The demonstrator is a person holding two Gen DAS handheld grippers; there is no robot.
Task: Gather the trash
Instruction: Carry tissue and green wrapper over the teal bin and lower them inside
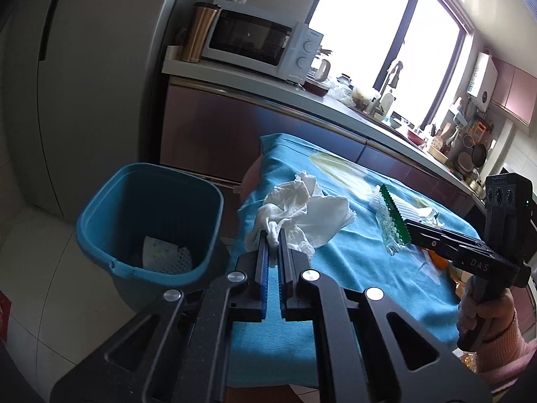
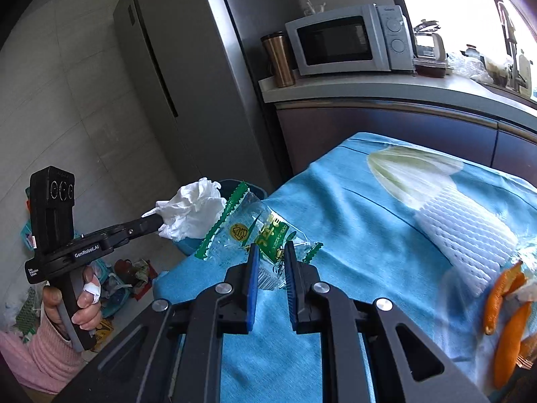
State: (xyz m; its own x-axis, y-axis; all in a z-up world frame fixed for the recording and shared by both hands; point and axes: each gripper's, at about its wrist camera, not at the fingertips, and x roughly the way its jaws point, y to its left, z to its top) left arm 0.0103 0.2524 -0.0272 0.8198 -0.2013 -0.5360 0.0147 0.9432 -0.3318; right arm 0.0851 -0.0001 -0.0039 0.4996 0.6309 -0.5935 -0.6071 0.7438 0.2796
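At the far left, a blue bin is stood on the floor just beside the table edge, evidently so that trash can be dropped in with a short carry; a pale perforated scrap already lies at its bottom. Next to it, the left gripper is seen clamped on a crumpled white tissue, the jaws drawn close with a twist of paper pinched between them; in the right wrist view the tissue is shown lifted clear of the blue tablecloth and held near the bin rim, which suggests a drop is being lined up. Further right, the right gripper is closed on a clear plastic wrapper with green serrated ends, gripped by one end so the rest hangs free above the cloth. Beyond it, a white foam fruit net is left lying on the tablecloth, and at the far right orange peel pieces are gathered near the table edge. By this layout, the collecting is judged partly done, with net and peel not yet picked up.
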